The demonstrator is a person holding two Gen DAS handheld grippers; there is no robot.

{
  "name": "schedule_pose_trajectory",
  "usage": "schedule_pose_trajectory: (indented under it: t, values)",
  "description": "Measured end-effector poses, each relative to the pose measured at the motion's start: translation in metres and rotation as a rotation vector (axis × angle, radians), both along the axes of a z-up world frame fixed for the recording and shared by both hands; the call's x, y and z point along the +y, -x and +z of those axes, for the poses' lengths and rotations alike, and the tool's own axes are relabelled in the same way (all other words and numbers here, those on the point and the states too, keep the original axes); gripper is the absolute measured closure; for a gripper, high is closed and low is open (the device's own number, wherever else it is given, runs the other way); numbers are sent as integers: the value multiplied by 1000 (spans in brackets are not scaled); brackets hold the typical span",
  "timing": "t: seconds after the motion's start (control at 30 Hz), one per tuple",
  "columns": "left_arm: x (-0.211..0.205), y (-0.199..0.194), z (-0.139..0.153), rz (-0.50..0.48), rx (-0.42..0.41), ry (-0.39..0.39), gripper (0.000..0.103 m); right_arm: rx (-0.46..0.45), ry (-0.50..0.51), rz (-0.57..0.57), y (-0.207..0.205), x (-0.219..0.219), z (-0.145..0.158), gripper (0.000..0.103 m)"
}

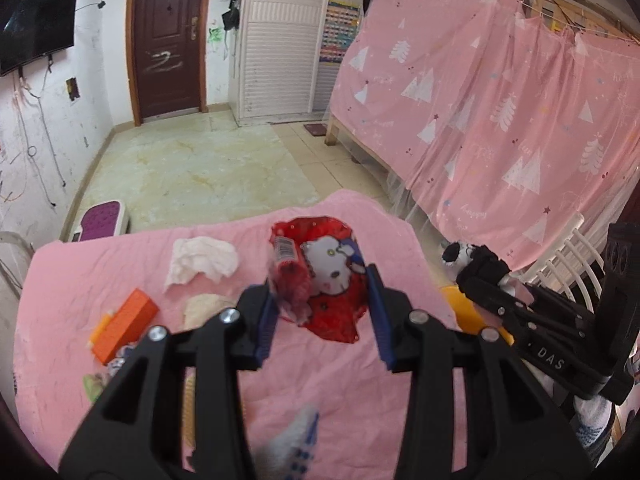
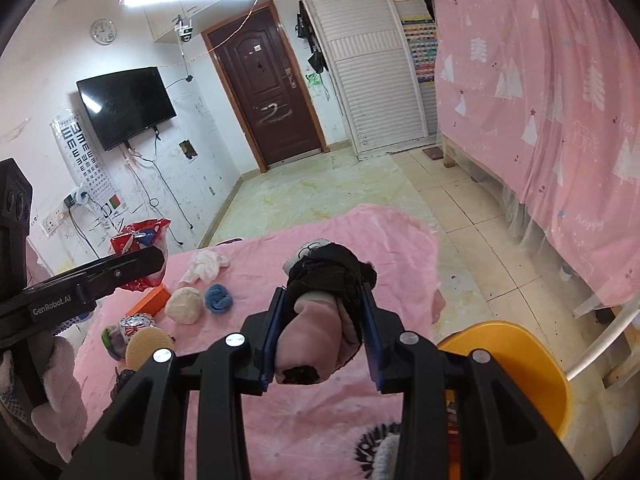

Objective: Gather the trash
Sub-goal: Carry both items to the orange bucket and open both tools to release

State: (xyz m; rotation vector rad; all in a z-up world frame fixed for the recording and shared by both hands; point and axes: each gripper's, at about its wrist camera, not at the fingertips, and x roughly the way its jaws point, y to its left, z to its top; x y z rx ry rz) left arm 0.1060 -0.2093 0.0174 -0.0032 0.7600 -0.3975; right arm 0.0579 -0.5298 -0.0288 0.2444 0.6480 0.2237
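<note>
My left gripper (image 1: 322,292) is shut on a red plastic bag (image 1: 328,280) with a white cat print, and holds it up over the pink-covered table (image 1: 360,380). A crumpled red wrapper (image 1: 290,280) with a barcode sits at the bag's mouth against the left pad. In the right wrist view the same bag (image 2: 140,244) hangs at the left gripper's (image 2: 154,260) tip. My right gripper (image 2: 324,292) is shut on a rolled pink and black cloth bundle (image 2: 316,340). The right gripper (image 1: 474,272) shows at the table's right edge in the left wrist view.
On the table lie a crumpled white tissue (image 2: 204,265), an orange box (image 1: 124,324), a beige lump (image 2: 184,305), a blue crumpled ball (image 2: 218,298) and a round yellow disc (image 2: 150,342). A yellow chair (image 2: 512,368) stands at the right. Pink curtains (image 2: 560,120) hang beyond.
</note>
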Motion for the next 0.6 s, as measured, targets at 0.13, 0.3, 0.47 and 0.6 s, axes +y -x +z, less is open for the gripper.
schedule_pose_trajectory:
  t: [0.13,0.3,0.47,0.6]
  values:
    - [-34,8,-8,-51,15,-20,64,3,-17,-41,10,-35,-9,77]
    - [-78,14,-17,-122,38,-41,64,17,-32,-89,20,-73,-22,77]
    - [-121,21,-27,-209,58,-56,64,53,-50,-134,25,-105,-40,77]
    - [-152,24,-39,-272,84,-75,62,67,-83,-165,31,-125,-51,67]
